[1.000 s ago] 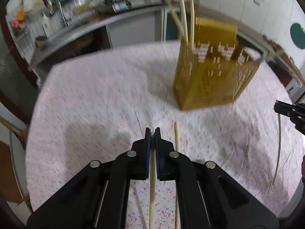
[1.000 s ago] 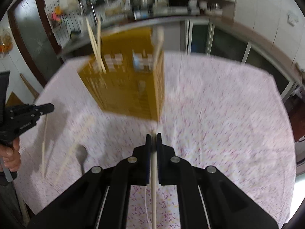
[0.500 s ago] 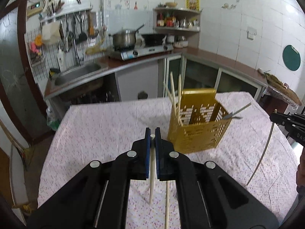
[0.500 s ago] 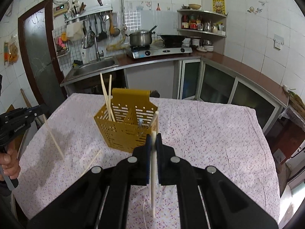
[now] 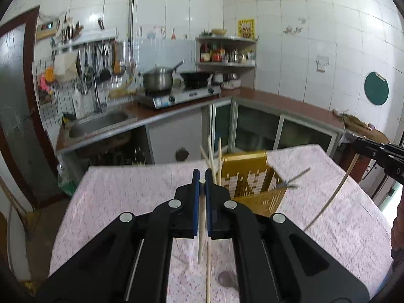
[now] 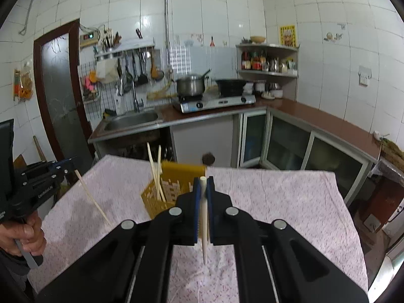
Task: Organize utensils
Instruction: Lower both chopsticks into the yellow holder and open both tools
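My left gripper is shut on a pale wooden chopstick that hangs down from its jaws above the table. In the right wrist view, my right gripper is shut on a white chopstick, also lifted. Just beyond both grippers stands a yellow perforated utensil holder, with chopsticks upright in it and a metal utensil sticking out of one side. Another chopstick and a spoon lie on the cloth under the left gripper.
The table wears a pink floral cloth; its far edge is just behind the holder. Beyond it runs a kitchen counter with a sink, a stove and a pot. A hand holds the left gripper's handle.
Both grippers have risen from the table with their chopsticks and tipped up, so the kitchen wall now fills the views. The holder sits lower and smaller in both.
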`<act>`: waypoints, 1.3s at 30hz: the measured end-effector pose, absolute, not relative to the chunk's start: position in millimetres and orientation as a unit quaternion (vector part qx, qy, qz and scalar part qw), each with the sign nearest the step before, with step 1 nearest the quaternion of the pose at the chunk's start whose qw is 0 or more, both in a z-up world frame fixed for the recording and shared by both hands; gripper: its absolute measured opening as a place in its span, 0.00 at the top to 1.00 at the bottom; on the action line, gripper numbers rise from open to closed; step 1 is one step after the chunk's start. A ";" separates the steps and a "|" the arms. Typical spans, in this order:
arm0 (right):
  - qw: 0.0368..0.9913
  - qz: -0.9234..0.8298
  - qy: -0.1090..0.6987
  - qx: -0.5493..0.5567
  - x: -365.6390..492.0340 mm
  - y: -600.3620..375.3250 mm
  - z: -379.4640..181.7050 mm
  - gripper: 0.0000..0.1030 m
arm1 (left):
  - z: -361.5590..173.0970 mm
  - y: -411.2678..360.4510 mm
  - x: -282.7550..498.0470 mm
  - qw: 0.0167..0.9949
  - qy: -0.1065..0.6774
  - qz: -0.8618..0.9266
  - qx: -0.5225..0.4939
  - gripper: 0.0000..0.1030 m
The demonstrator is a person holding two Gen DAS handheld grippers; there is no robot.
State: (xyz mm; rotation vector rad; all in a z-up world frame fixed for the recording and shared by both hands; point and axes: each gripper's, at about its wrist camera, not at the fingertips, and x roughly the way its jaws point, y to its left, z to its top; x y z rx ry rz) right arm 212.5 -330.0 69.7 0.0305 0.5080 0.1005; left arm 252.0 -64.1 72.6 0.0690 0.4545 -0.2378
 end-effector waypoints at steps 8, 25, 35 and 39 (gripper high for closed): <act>0.975 0.058 0.215 0.021 218.0 -322.1 96.3 0.95 | 107.5 -79.0 251.5 0.973 0.182 -0.137 0.022 0.97; 0.984 0.061 0.170 0.013 264.5 -306.9 125.3 0.95 | 136.8 -110.1 297.7 0.976 0.148 -0.159 0.006 0.97; 0.983 0.069 0.168 0.018 293.8 -307.9 119.6 0.95 | 125.1 -120.2 330.5 0.975 0.158 -0.157 0.008 0.97; 0.983 0.068 0.171 0.014 301.9 -307.2 115.3 0.95 | 118.7 -121.5 340.7 0.974 0.164 -0.158 0.004 0.97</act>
